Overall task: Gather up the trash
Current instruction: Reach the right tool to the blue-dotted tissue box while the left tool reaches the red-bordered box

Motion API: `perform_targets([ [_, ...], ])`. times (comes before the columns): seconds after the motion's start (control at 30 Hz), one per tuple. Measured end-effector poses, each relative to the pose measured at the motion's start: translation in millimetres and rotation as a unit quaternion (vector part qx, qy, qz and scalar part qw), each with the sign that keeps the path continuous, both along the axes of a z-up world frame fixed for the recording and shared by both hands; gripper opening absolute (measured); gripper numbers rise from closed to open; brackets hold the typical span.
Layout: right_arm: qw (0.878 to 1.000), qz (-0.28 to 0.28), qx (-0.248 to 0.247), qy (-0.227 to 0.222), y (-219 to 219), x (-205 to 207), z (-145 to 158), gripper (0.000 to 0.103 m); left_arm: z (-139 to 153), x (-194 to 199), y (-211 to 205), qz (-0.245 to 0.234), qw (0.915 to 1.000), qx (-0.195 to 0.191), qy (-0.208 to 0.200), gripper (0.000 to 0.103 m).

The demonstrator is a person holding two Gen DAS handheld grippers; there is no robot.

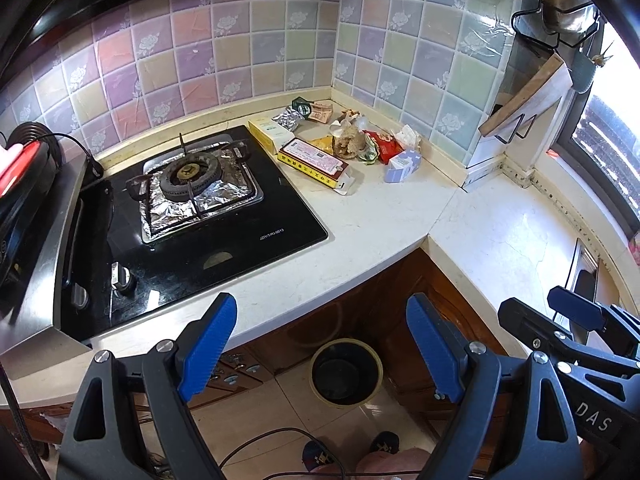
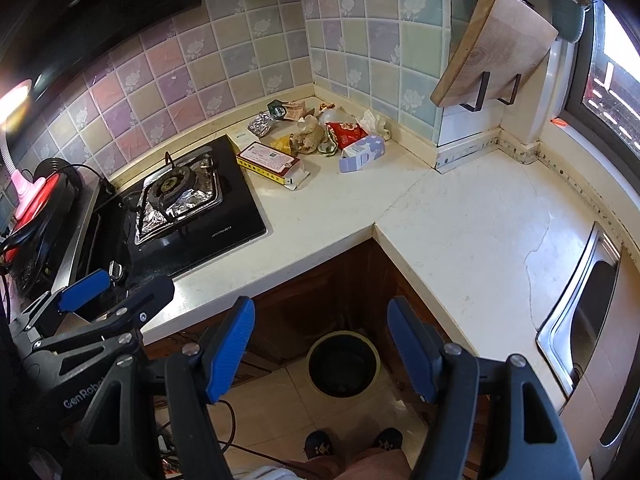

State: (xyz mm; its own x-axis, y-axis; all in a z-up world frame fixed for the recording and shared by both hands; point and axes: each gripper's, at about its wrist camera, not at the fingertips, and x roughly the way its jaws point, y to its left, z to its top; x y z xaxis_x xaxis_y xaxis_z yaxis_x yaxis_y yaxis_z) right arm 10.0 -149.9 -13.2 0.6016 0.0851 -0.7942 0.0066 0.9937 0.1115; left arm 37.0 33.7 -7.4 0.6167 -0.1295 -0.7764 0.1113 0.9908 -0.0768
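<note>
A heap of trash (image 1: 352,140) lies in the far corner of the pale counter: a yellow and red box (image 1: 312,160), a crumpled foil ball (image 1: 288,120), a red wrapper (image 1: 384,144) and a lavender carton (image 1: 402,164). The right wrist view shows the same heap (image 2: 320,136). On the floor below the counter's inner corner stands a round dark bin (image 1: 346,342), (image 2: 344,334). My left gripper (image 1: 320,344) hangs open and empty over the counter edge and the bin. Beside it my right gripper (image 2: 320,350) is open and empty too. Both are well short of the heap.
A black gas hob (image 1: 240,240) with a foil-lined burner sits left of the heap. A wooden cutting board (image 2: 492,44) leans on a wall rack, and a steel sink (image 2: 580,312) lies at the right. A person's slippered feet (image 2: 352,444) and a cable are on the floor.
</note>
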Motion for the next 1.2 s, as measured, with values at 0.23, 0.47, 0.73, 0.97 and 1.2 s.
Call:
perform_targets([
  [0.23, 0.999, -0.02, 0.019, 0.023, -17, 27, -9, 0.066, -15, 33, 5, 0.005, 0.9993, -0.02, 0.032, 0.085],
  [0.47, 0.999, -0.012, 0.023, 0.025, -40, 92, -20, 0.066, -32, 87, 13, 0.042, 0.9959, -0.039, 0.07, 0.085],
  [0.73, 0.999, 0.026, 0.004, 0.03, -64, 213, -38, 0.066, -42, 179, 5, 0.095, 0.9884, -0.062, 0.101, 0.085],
  [0.97, 0.998, 0.036, 0.006, 0.06, -69, 323, -76, 0.066, -65, 268, -5, 0.136, 0.9791, -0.098, 0.115, 0.085],
  [1.2, 0.994, -0.027, 0.025, 0.102, -83, 386, -110, 0.066, -98, 333, -7, 0.212, 0.9601, -0.122, 0.136, 0.085],
])
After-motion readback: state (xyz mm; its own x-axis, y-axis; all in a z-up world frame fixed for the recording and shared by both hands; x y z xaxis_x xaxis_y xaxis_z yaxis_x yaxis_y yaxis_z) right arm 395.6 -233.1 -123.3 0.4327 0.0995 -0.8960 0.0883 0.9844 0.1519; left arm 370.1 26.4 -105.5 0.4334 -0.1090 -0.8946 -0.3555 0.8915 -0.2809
